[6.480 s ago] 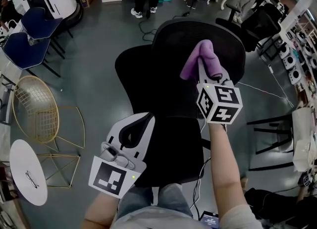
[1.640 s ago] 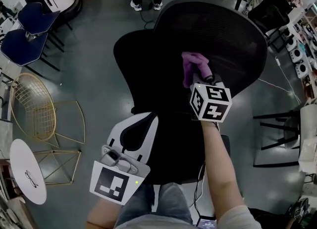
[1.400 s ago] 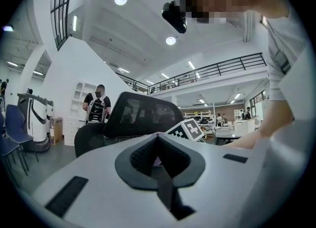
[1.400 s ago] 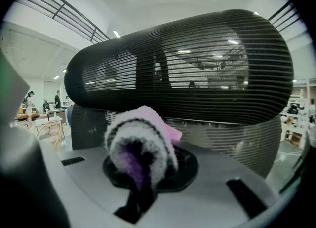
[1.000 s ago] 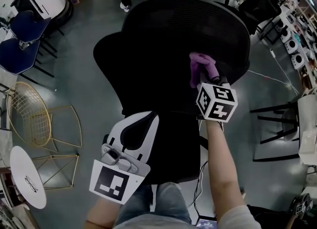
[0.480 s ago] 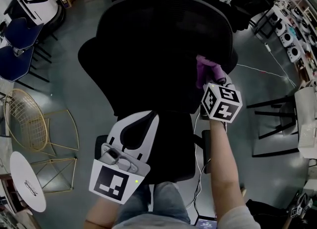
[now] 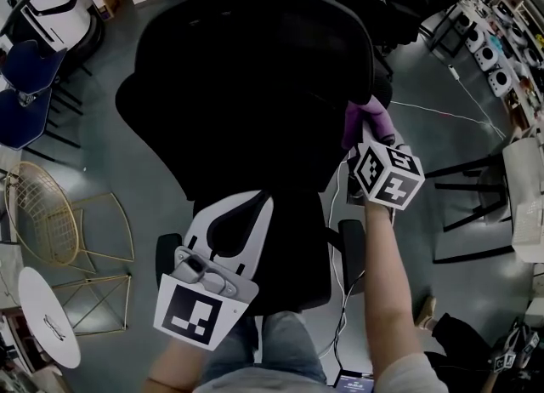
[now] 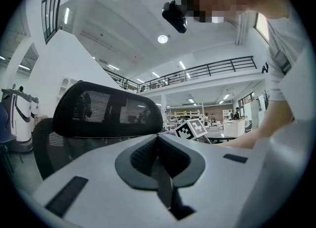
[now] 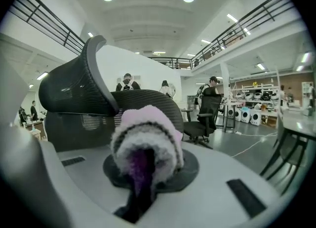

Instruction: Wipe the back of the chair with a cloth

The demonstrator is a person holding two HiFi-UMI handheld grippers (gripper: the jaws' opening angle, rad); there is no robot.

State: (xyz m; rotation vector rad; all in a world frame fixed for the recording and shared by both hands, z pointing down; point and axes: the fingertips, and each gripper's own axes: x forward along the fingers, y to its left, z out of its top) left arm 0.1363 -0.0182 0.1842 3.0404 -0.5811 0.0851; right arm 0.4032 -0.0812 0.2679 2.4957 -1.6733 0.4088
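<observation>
Two grippers: right gripper [image 7: 367, 132] outstretched, jaws pinching cloth [image 7: 360, 114] at chair back [image 7: 255, 68]; left gripper [image 7: 251, 202] (low) jaws together.

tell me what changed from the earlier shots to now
The right gripper, shut on the purple cloth, has swept from the middle of the chair back across to its right edge. The cloth stayed clamped the whole time. The left gripper stayed shut and empty, low in the head view.
</observation>
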